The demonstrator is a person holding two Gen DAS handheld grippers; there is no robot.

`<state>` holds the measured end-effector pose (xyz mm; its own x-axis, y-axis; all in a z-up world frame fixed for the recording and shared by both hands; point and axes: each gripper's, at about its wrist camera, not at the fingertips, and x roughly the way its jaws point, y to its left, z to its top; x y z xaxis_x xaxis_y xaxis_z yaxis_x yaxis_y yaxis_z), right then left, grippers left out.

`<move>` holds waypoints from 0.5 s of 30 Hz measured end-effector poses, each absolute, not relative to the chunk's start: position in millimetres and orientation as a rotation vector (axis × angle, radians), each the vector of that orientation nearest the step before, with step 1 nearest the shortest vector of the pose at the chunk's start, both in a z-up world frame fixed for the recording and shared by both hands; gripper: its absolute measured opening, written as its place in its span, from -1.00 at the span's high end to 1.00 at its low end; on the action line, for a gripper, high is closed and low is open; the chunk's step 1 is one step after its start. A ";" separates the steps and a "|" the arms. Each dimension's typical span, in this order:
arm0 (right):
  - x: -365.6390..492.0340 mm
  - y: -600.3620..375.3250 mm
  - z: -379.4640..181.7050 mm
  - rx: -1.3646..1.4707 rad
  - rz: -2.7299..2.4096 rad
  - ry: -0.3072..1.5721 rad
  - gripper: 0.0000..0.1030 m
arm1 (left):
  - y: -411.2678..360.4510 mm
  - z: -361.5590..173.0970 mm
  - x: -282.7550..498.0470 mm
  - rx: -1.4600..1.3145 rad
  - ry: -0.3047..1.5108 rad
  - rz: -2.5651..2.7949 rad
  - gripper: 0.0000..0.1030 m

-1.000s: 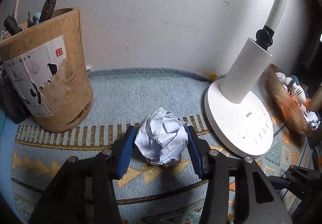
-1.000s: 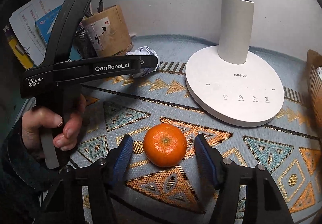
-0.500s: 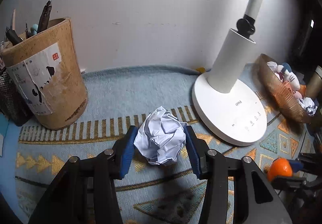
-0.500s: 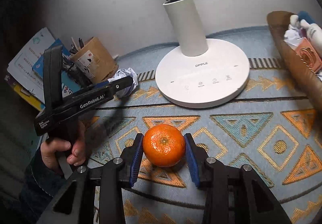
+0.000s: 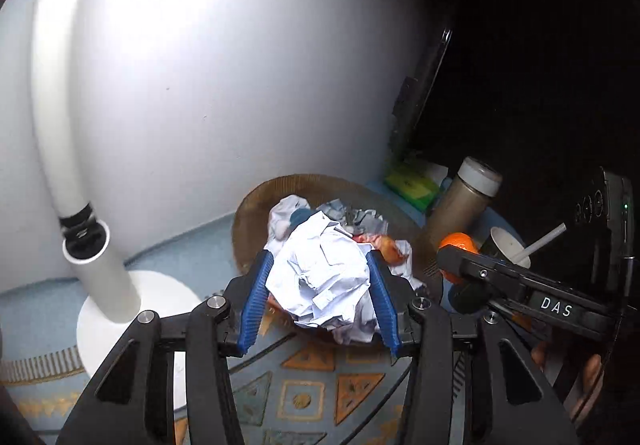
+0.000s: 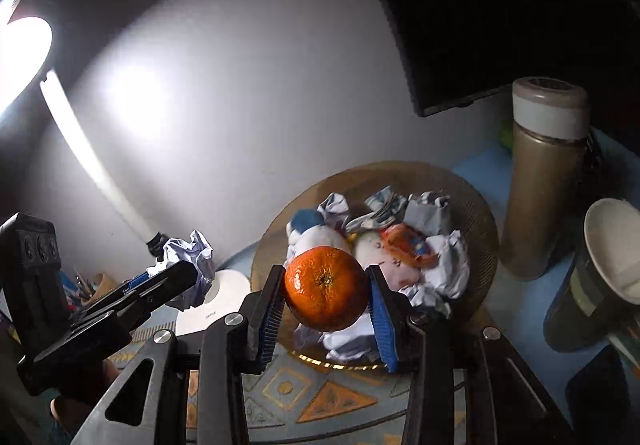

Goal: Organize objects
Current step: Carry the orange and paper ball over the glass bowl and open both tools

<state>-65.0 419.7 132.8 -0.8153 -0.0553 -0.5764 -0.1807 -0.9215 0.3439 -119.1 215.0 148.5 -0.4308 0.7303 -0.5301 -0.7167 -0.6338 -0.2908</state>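
Observation:
My left gripper (image 5: 320,285) is shut on a crumpled white paper ball (image 5: 320,277) and holds it in the air at the near edge of a woven brown basket (image 5: 256,205). My right gripper (image 6: 326,301) is shut on an orange tangerine (image 6: 326,289) and holds it above the near rim of the same basket (image 6: 480,213). The basket holds several crumpled papers and wrappers. The right gripper with the tangerine (image 5: 460,243) shows in the left wrist view; the left gripper's paper ball (image 6: 192,257) shows in the right wrist view.
A white desk lamp (image 5: 100,269) stands left of the basket on a patterned mat (image 5: 304,397). A beige thermos (image 6: 544,173) and a paper cup (image 6: 608,253) stand right of the basket. A dark monitor (image 6: 500,5) hangs behind. A green pack (image 5: 408,185) lies by the wall.
Both grippers have lifted their loads off the mat and swung right, from the lamp area to the basket. The tangerine and paper ball are now in the air.

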 end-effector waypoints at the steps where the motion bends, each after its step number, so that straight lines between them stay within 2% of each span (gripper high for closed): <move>1: -75.8 428.2 133.7 -0.918 2.846 0.628 0.24 | 227.5 150.9 -124.6 -0.797 -0.031 2.104 0.13; 4: -109.0 448.7 129.1 -0.918 2.789 0.722 0.24 | 263.1 148.0 -149.7 -0.809 -0.043 2.102 0.13; 9: -152.1 459.6 116.9 -0.967 2.738 0.692 0.24 | 289.2 129.2 -186.9 -0.859 -0.078 2.082 0.13; 12: -158.8 458.7 118.8 -0.942 2.757 0.623 0.21 | 292.5 121.0 -196.1 -0.903 -0.105 2.047 -0.17; 13: -157.0 459.4 120.5 -0.930 2.762 0.619 0.13 | 291.1 120.2 -197.4 -0.914 -0.114 2.048 -0.36; 15: -150.8 459.3 125.1 -0.905 2.778 0.606 -0.12 | 284.9 121.1 -196.2 -0.909 -0.132 2.049 -0.39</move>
<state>-150.8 459.3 125.1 -0.8049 0.0240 -0.5930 -0.2689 -0.9055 0.3283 -196.2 284.9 121.1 -0.3585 0.7514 -0.5540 -0.6740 -0.6189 -0.4034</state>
